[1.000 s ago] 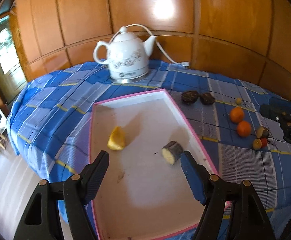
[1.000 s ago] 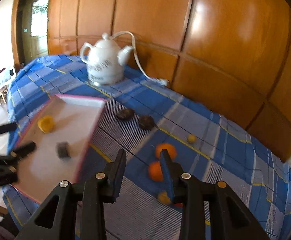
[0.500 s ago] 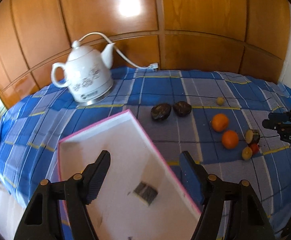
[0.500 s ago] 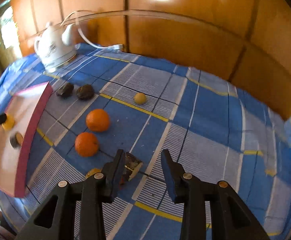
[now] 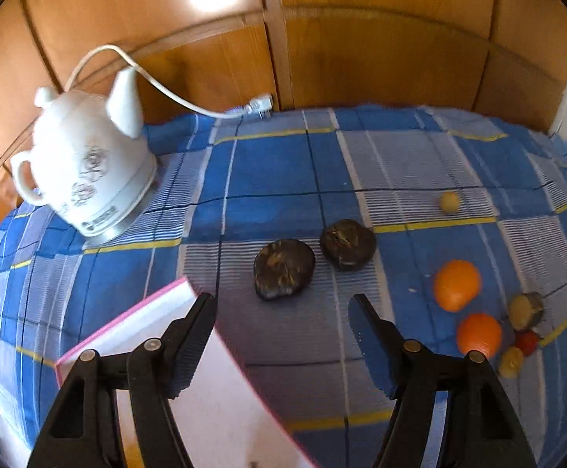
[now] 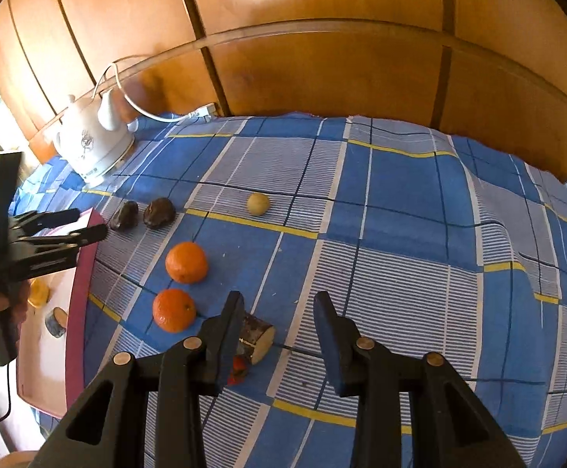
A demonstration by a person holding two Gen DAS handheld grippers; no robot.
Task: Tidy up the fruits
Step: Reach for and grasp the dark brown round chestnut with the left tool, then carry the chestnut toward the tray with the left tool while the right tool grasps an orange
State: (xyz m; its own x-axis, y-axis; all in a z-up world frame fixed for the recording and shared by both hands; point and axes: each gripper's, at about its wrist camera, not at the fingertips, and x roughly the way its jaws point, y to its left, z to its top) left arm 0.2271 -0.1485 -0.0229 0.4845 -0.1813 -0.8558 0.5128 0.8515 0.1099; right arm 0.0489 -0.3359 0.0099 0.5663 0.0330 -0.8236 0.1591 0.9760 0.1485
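Note:
My left gripper (image 5: 283, 335) is open and empty above the near corner of the pink-rimmed white tray (image 5: 154, 304), facing two dark brown fruits (image 5: 283, 268). Two oranges (image 5: 456, 284) and a cut fruit piece (image 5: 525, 310) lie to its right. My right gripper (image 6: 279, 335) is open and empty, just above the cut fruit piece (image 6: 258, 339) and a small red fruit (image 6: 238, 366). The two oranges (image 6: 186, 262) lie to its left. The tray (image 6: 82, 284) holds a yellow piece (image 6: 38, 292) and a cut piece (image 6: 55, 321).
A white electric kettle (image 5: 88, 167) with a cord stands at the back left of the blue checked tablecloth (image 6: 400, 234). A small yellowish round fruit (image 6: 258, 203) lies alone mid-table. Wooden panelling runs behind. The left gripper (image 6: 88, 226) shows in the right wrist view.
My left gripper has swung right from over the tray toward the dark fruits. My right gripper has moved right and opened wider over the cut fruit piece.

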